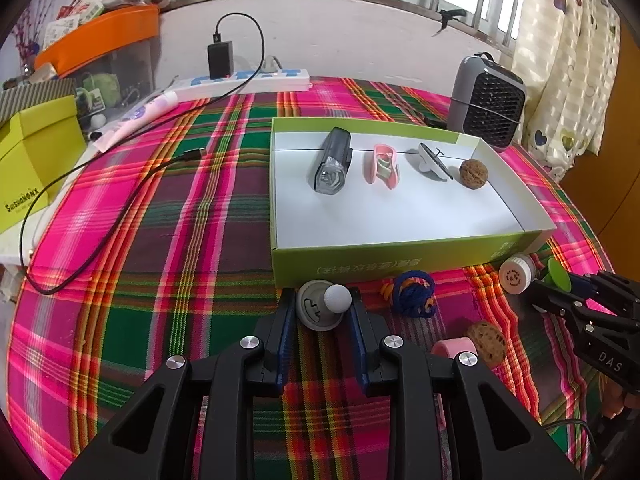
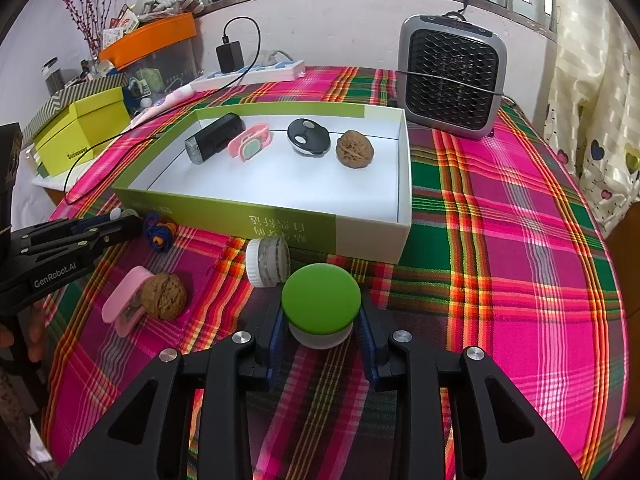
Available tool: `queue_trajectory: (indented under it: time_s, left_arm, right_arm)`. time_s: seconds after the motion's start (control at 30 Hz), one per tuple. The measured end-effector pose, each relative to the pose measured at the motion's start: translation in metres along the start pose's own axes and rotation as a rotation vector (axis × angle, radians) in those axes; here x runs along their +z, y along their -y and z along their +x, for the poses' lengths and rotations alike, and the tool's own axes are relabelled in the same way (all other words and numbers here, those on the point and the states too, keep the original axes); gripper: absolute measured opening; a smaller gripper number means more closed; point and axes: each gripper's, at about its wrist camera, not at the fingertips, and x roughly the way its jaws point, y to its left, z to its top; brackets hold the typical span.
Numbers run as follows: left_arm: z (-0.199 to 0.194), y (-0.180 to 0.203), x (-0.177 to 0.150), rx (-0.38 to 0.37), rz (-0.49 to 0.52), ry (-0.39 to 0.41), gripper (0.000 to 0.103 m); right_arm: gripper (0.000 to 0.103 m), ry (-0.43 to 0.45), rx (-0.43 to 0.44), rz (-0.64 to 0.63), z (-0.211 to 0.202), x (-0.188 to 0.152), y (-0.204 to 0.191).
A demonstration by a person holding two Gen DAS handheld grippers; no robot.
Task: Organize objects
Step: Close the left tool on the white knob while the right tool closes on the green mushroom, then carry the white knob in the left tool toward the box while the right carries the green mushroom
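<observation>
A green-walled box (image 1: pixel 400 254) (image 2: pixel 240 216) lies on the plaid cloth and holds a black bike light (image 1: pixel 332 162) (image 2: pixel 214 142), a pink clip (image 1: pixel 382 166) (image 2: pixel 250 144), a black round gadget (image 1: pixel 432 158) (image 2: pixel 308 138) and a walnut (image 1: pixel 473 174) (image 2: pixel 355 150). My left gripper (image 1: pixel 320 316) is shut on a grey disc with a white knob (image 1: pixel 322 308) in front of the box. My right gripper (image 2: pixel 321 320) is shut on a green-capped white jar (image 2: pixel 321 304) (image 1: pixel 558 274).
Loose on the cloth lie a white-lidded jar (image 2: pixel 268 262) (image 1: pixel 516 272), a blue and orange cord (image 1: pixel 412 292) (image 2: pixel 158 234), a second walnut (image 2: pixel 164 296) (image 1: pixel 486 342) and a pink case (image 2: pixel 124 306). A grey heater (image 2: pixel 452 76), power strip (image 1: pixel 248 80) and yellow box (image 1: pixel 36 160) stand behind.
</observation>
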Motion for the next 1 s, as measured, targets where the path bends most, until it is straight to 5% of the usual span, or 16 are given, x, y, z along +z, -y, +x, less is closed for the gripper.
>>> queue_trajectory:
  time_s: [0.43,0.53,1.0]
  left_arm:
    - [-0.0013,-0.0011,-0.0004,0.003,-0.002,0.004,0.023]
    - [-0.002,-0.0015,-0.0006,0.004,-0.002,0.005,0.023]
    - [-0.0053,-0.0018,-0.0016,0.005,-0.002,0.005,0.023]
  right_arm:
    - [0.03,0.009,0.001,0.004,-0.0011,0.0004,0.001]
    - [0.018,0.019,0.004,0.009,-0.0033,0.0005,0.0027]
    - [0.018,0.021,0.011,0.018,-0.0024,0.0004,0.0027]
